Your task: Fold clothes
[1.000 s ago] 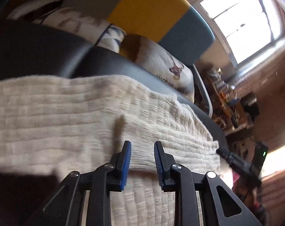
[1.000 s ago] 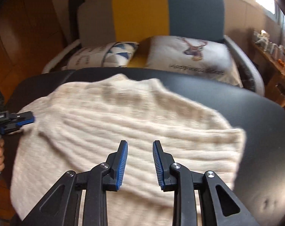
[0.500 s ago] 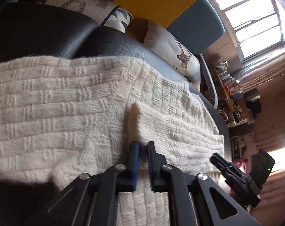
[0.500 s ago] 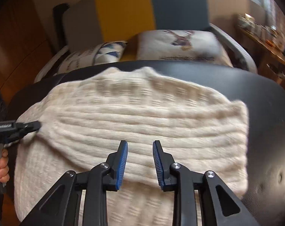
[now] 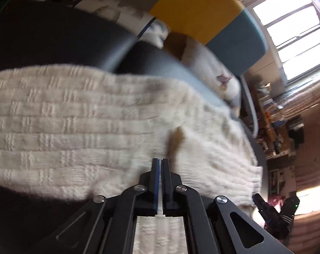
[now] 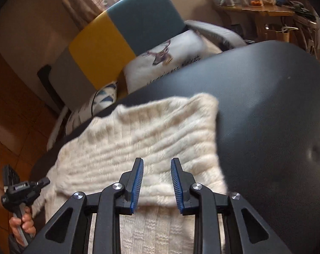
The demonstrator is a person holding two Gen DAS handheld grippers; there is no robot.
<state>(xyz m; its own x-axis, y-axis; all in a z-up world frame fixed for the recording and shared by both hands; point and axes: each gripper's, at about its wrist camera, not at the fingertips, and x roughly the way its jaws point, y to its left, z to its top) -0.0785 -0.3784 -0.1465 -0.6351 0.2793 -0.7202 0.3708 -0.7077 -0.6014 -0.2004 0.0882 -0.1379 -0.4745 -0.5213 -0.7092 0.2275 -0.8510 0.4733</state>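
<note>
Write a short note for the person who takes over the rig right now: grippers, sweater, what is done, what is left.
Left gripper: shut at the sweater's edge; whether knit is pinched between the fingers cannot be told.
Right gripper: open above the sweater's folded edge, holding nothing.
Sweater: cream knit, flat on the black table, one part already folded over.
Done: first fold.
Left: probably close the right gripper on its edge, then fold again with both hands.

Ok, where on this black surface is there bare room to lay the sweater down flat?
Bare black surface lies right of the cream sweater, bordered by the sweater's edge and the surface's far rim. The left side is crowded: the left gripper pinches the sweater at the edge there.
</note>
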